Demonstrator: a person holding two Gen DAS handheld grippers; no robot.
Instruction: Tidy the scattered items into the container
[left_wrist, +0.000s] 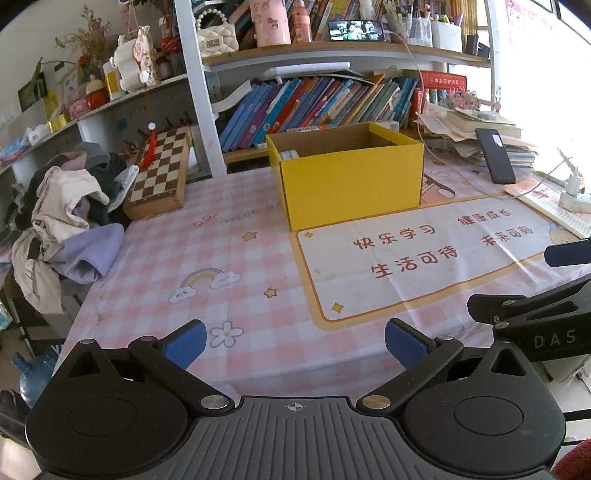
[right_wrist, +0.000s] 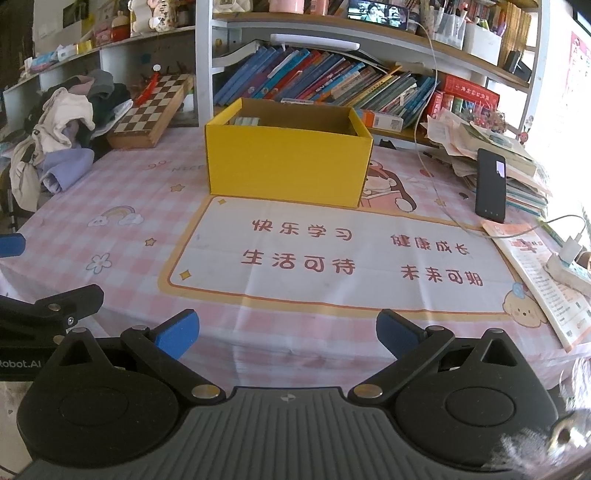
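Observation:
A yellow cardboard box (left_wrist: 351, 177) (right_wrist: 288, 166) stands open-topped at the back of the pink checked tablecloth (left_wrist: 207, 251) (right_wrist: 122, 184). Something pale green (left_wrist: 289, 154) (right_wrist: 244, 120) shows inside its left corner. My left gripper (left_wrist: 295, 345) hangs open over the table's near edge, far short of the box, with nothing between its blue pads. My right gripper (right_wrist: 288, 334) is likewise open and empty at the near edge. Part of the right gripper's body (left_wrist: 532, 317) shows at the right of the left wrist view, and part of the left one (right_wrist: 48, 310) at the left of the right wrist view.
A pile of clothes (left_wrist: 70, 218) (right_wrist: 62, 136) and a folded chessboard (left_wrist: 162, 170) (right_wrist: 151, 107) lie at the back left. A black phone (left_wrist: 495, 157) (right_wrist: 490, 184) leans on stacked papers at the right, beside a booklet (right_wrist: 546, 284), a charger and a cable. Shelves of books (left_wrist: 314, 103) stand behind.

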